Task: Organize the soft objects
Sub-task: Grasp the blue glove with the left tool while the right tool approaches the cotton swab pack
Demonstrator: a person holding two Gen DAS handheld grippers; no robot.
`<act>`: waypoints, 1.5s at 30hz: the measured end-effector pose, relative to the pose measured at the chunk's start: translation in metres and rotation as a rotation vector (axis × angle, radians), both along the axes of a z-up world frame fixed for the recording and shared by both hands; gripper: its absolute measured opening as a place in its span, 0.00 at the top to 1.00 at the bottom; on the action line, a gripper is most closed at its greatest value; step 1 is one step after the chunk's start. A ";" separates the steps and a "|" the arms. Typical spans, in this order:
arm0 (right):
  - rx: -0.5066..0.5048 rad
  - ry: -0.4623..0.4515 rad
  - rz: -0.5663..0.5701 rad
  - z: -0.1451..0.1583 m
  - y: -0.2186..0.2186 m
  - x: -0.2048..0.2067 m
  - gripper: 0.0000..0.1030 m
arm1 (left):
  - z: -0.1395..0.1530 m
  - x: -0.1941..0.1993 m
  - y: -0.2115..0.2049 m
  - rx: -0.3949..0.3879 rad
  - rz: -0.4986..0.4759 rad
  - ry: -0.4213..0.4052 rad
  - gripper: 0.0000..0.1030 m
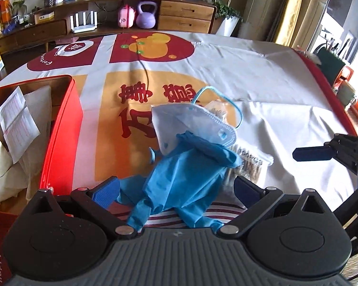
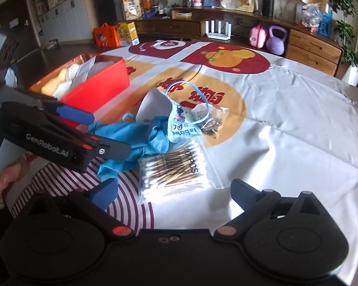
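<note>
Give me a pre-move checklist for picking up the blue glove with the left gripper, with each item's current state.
1. Left gripper open: ok, its fingers stand apart on either side of the blue glove.
2. Glove between the fingers: ok in the left wrist view; contact cannot tell.
3. Glove free of other items: not ok, the white face mask lies over its far end, and the cotton swab bag touches it.
4. Right gripper out of the way: ok, open and off to the side, holding nothing.
5. Red box open to receive: ok, no lid on it, cloth items already inside.
</note>
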State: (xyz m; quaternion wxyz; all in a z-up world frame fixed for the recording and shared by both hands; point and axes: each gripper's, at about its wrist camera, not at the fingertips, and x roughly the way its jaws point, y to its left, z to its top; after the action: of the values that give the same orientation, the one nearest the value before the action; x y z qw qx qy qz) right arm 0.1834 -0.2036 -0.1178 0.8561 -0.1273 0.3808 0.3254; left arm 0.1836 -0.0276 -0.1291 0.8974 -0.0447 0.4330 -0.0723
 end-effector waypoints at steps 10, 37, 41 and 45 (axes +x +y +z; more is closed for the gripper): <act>-0.023 -0.014 0.046 -0.017 0.016 0.014 0.02 | -0.017 0.014 0.002 -0.003 0.007 0.006 0.01; -0.053 -0.011 -0.018 -0.024 0.023 0.022 0.27 | -0.016 0.010 0.001 0.066 0.004 -0.028 0.45; -0.052 -0.003 -0.039 -0.022 0.024 0.020 0.31 | -0.014 0.007 0.001 0.091 0.007 -0.030 0.57; -0.061 -0.006 -0.045 -0.021 0.026 0.015 0.35 | -0.012 0.004 0.003 0.088 0.012 -0.030 0.68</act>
State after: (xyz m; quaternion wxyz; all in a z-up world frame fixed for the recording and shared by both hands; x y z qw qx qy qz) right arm 0.1982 -0.1777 -0.1385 0.8601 -0.1457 0.3906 0.2939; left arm 0.1880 -0.0242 -0.1407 0.9052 -0.0066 0.4221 -0.0484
